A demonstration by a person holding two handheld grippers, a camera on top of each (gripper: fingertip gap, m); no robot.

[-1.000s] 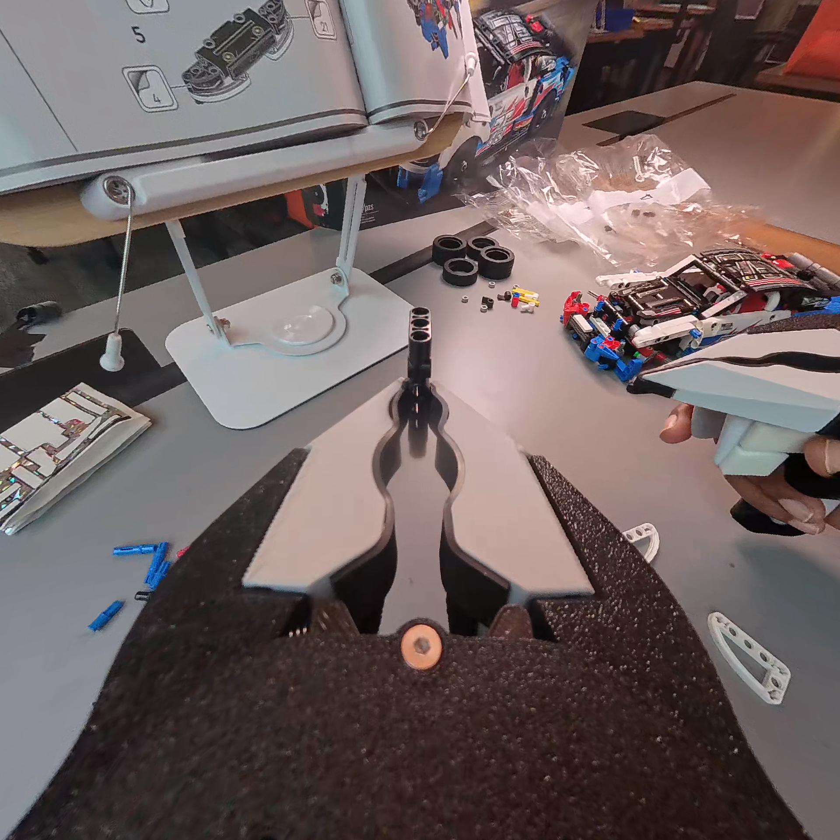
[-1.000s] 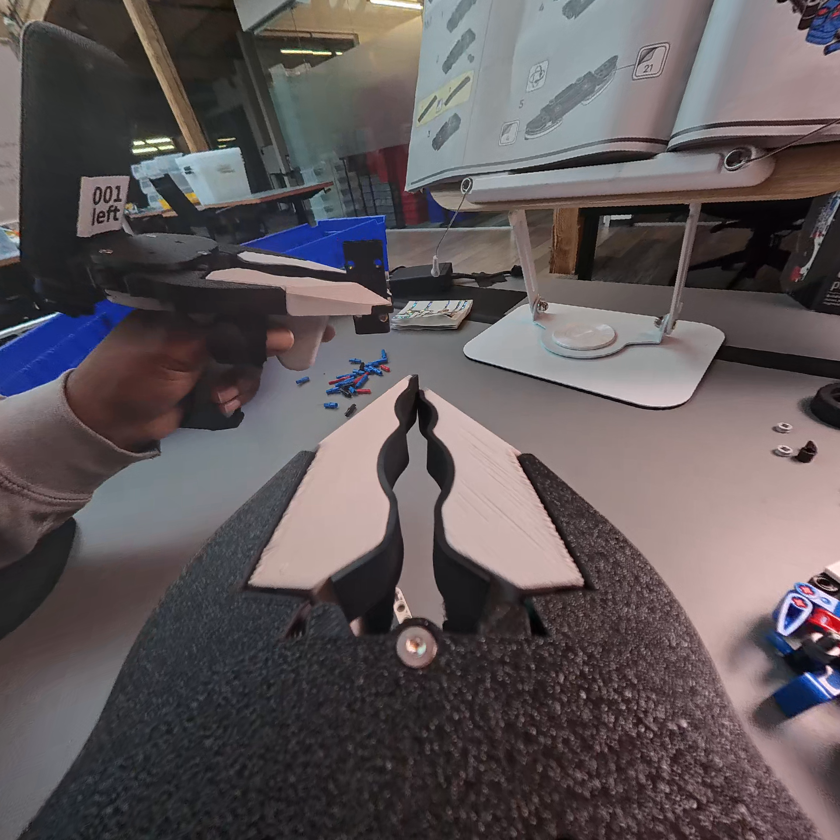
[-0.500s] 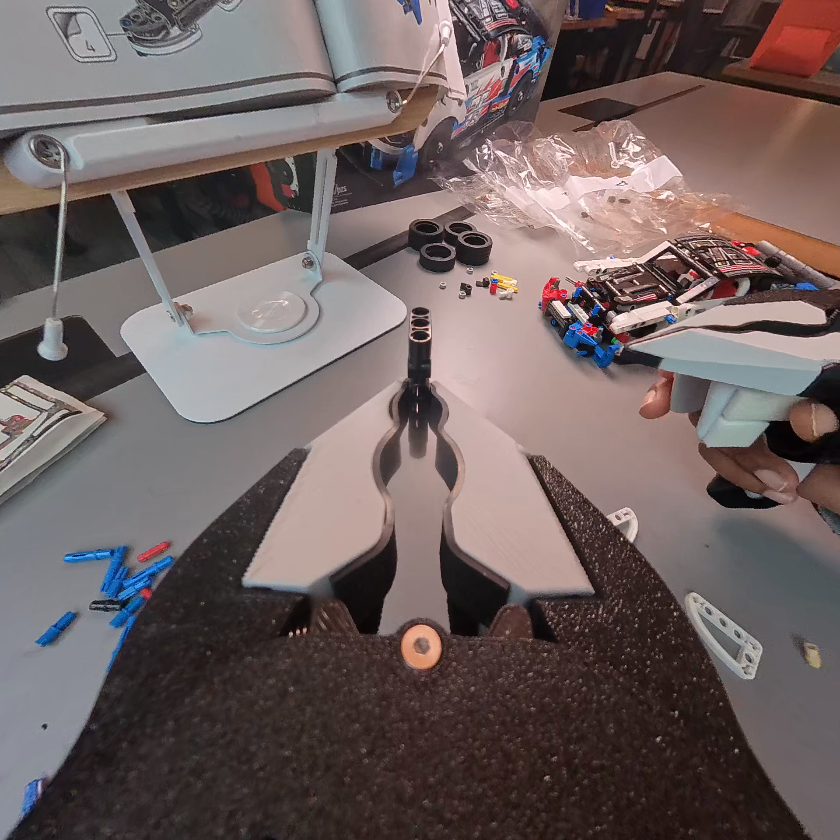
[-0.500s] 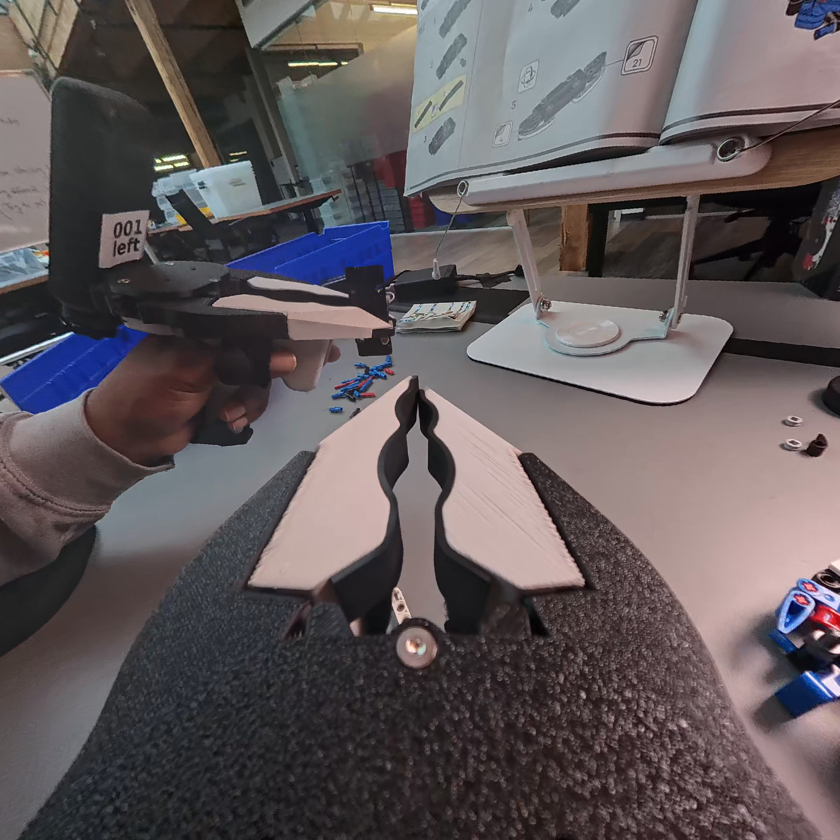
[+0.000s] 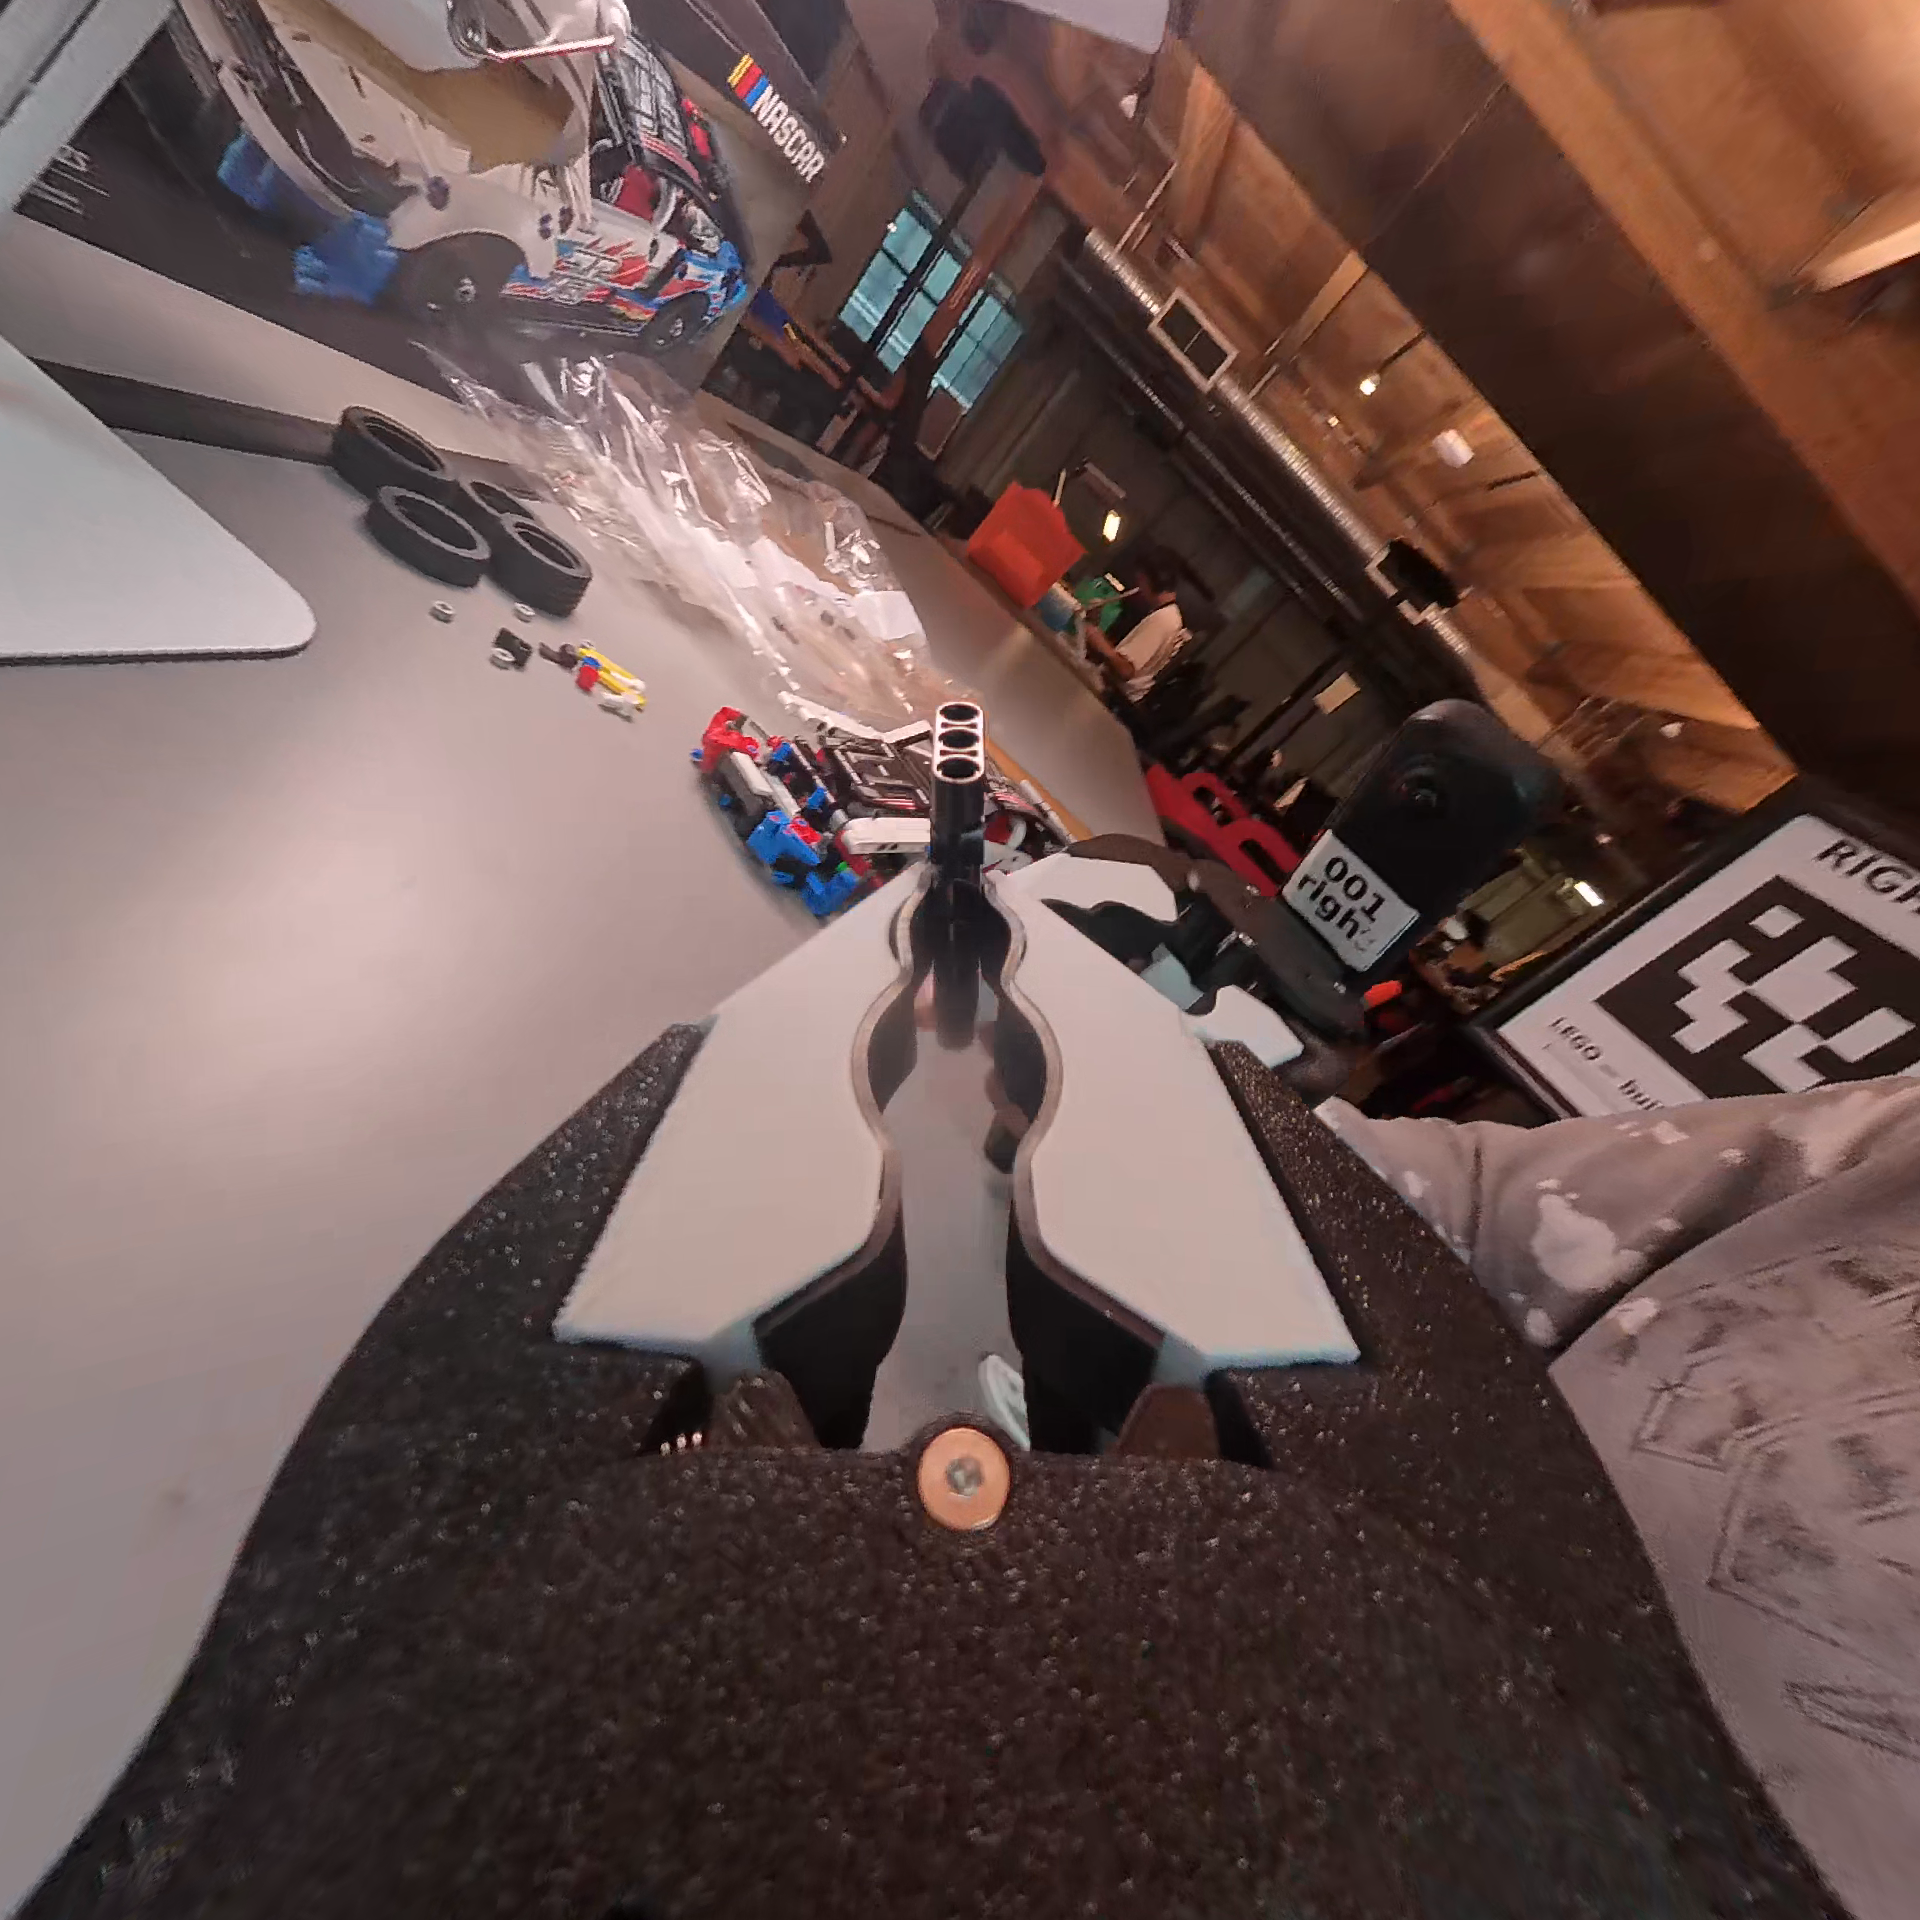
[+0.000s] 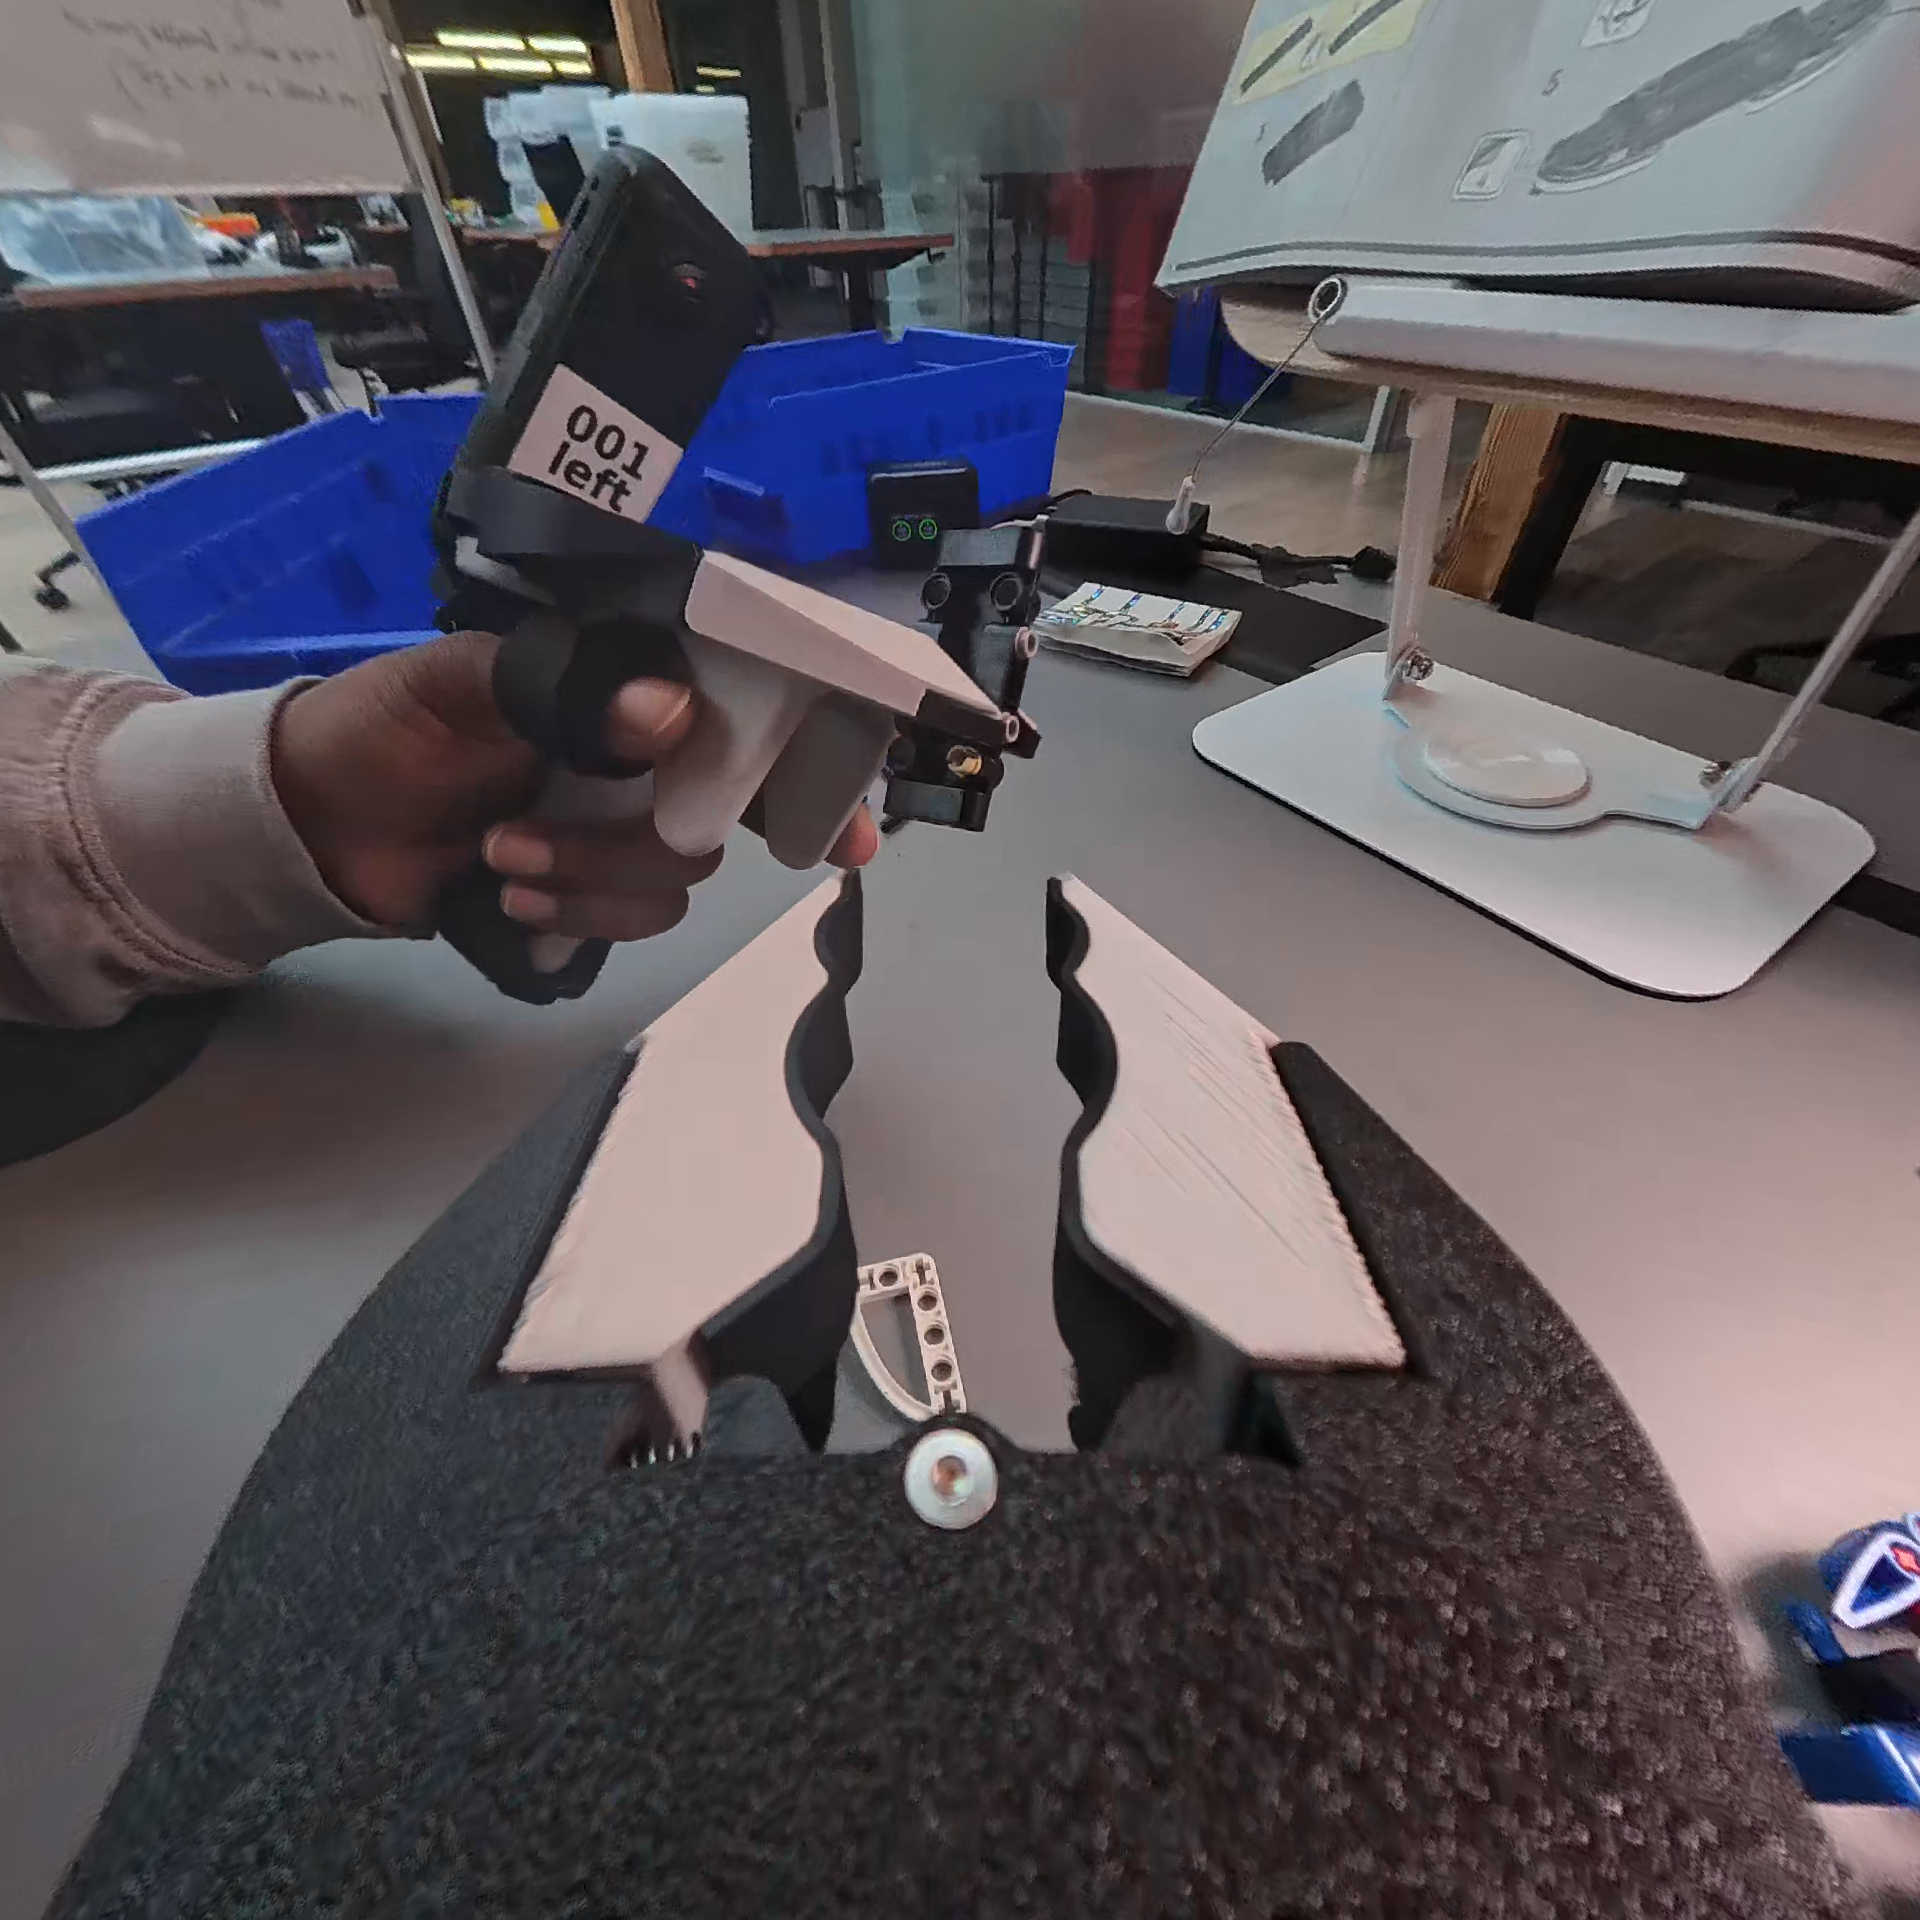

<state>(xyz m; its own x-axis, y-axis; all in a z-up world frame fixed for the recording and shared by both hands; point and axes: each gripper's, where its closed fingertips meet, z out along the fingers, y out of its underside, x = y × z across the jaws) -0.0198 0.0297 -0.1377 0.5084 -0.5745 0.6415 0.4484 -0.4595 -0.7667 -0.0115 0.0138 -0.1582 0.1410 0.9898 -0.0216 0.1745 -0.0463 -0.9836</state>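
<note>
My left gripper (image 5: 956,894) is shut on a black brick assembly (image 5: 957,790) with three holes at its end, held in the air and rolled to the side. In the right wrist view the left gripper (image 6: 997,717) and that black assembly (image 6: 971,665) hang just beyond my right fingertips. My right gripper (image 6: 951,894) is open and empty above the grey table (image 6: 1455,1091). A white curved beam (image 6: 914,1330) lies on the table under it. The part-built toy car (image 5: 821,810) lies beyond the left gripper, beside the right gripper's body (image 5: 1299,935).
An instruction booklet on a white stand (image 6: 1538,821) is at the right. Black tyres (image 5: 457,520), small loose pieces (image 5: 592,665) and clear plastic bags (image 5: 748,530) lie near the car. Blue bins (image 6: 343,540) stand behind the table. A sleeve (image 5: 1714,1351) fills the lower right. Left and right tips are no more than a few centimetres apart.
My right gripper has opened. My left gripper has rolled and swung right with the black assembly, which now sits close in front of the right fingertips.
</note>
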